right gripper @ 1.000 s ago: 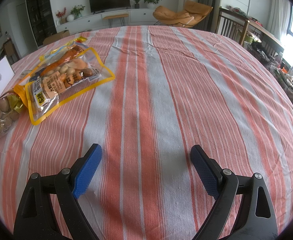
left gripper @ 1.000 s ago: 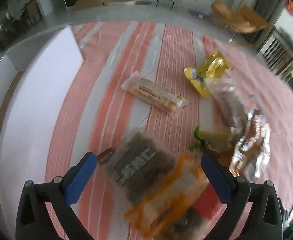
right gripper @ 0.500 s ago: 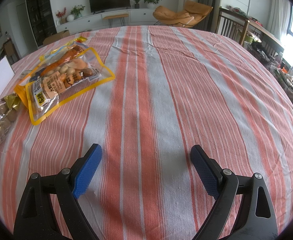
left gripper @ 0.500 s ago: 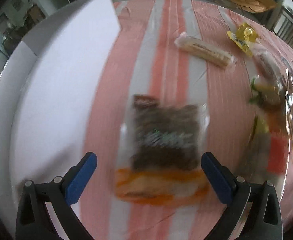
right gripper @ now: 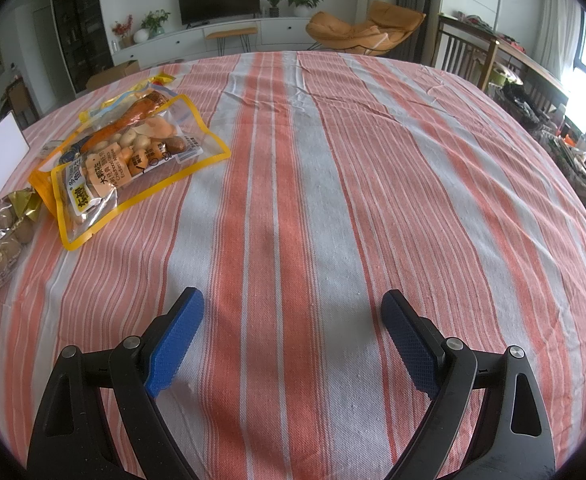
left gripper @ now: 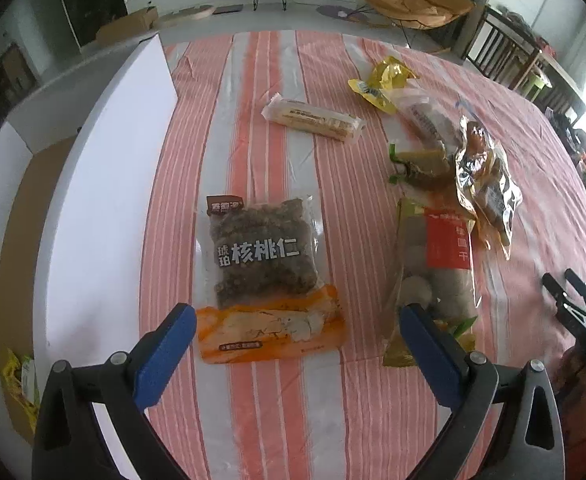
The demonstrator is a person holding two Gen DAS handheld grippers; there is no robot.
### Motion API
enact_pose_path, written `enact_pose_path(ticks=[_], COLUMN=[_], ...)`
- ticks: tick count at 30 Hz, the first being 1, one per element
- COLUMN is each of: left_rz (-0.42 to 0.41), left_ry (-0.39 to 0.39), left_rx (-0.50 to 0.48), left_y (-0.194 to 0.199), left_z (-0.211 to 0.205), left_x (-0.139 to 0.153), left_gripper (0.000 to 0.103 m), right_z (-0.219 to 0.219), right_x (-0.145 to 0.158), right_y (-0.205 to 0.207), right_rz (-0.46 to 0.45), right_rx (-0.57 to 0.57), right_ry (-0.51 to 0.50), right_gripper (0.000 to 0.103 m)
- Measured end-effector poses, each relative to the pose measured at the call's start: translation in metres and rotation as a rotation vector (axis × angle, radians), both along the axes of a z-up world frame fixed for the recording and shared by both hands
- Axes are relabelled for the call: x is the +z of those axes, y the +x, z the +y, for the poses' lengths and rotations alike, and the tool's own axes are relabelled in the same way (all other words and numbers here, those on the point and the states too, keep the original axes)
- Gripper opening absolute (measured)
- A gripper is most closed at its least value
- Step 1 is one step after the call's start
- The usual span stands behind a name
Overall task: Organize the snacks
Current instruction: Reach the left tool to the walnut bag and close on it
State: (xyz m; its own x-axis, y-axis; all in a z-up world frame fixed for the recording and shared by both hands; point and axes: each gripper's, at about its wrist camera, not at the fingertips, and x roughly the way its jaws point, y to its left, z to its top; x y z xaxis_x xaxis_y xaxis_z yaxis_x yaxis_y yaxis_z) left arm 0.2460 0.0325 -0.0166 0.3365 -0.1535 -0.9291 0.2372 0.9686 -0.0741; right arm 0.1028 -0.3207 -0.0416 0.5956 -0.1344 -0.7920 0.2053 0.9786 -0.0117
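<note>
My left gripper [left gripper: 297, 320] is open above the striped tablecloth, with an orange snack packet [left gripper: 269, 334] lying between its blue fingers. A clear bag of dark walnut pieces [left gripper: 263, 254] lies just beyond the packet. To the right sit a red-labelled bag [left gripper: 437, 264], a shiny clear bag [left gripper: 485, 184], a long biscuit pack [left gripper: 313, 118] and a yellow wrapper [left gripper: 385, 80]. My right gripper [right gripper: 291, 328] is open over bare cloth, holding nothing. A yellow-edged zip bag of snacks [right gripper: 133, 160] and a gold-trimmed bag [right gripper: 1, 236] lie far to its left.
A white cardboard box [left gripper: 105, 184] with an upright flap stands along the left of the table; a yellow packet [left gripper: 21, 384] lies inside it. The other gripper [left gripper: 581, 320] shows at the right edge of the left wrist view. Chairs stand past the table's far edge.
The left gripper has swung from the snack pile toward the box and pulled back, so the walnut bag and orange packet now lie straight ahead. The right gripper has stayed still.
</note>
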Motion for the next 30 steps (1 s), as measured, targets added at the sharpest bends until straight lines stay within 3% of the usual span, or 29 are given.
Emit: enact_pose_path(ticks=[5,8,11,15,19,26,30], left_rz=[0.003,0.024,0.008,0.014,0.031,0.038,0.037], left_ry=[-0.016,-0.029,0.023,0.001,0.033,0.081,0.055], left_rx=[-0.006,-0.075,-0.108,-0.051,0.055,0.083,0.098], left_y=[-0.002,-0.001,-0.001,0.011,0.03,0.053,0.055], left_z=[-0.002,-0.007,-0.011,-0.007,-0.002,-0.004,-0.004], left_x=[0.002,0.002,-0.001,-0.005,-0.016,-0.049,-0.059], left_gripper=[0.101,0.101,0.101,0.101,0.101,0.101,0.101], right_z=[0.0,-0.001,0.0,0.0,-0.001,-0.001,-0.001], right_x=[0.0,0.0,0.0,0.0,0.0,0.0,0.0], right_y=[0.0,0.0,0.0,0.0,0.0,0.0,0.0], right_rz=[0.0,0.0,0.0,0.0,0.0,0.0,0.0], right_rx=[0.0,0.0,0.0,0.0,-0.001,0.0,0.0], right_ry=[0.0,0.0,0.0,0.0,0.0,0.0,0.0], right_gripper=[0.092,0.092,0.092,0.092,0.092,0.092,0.092])
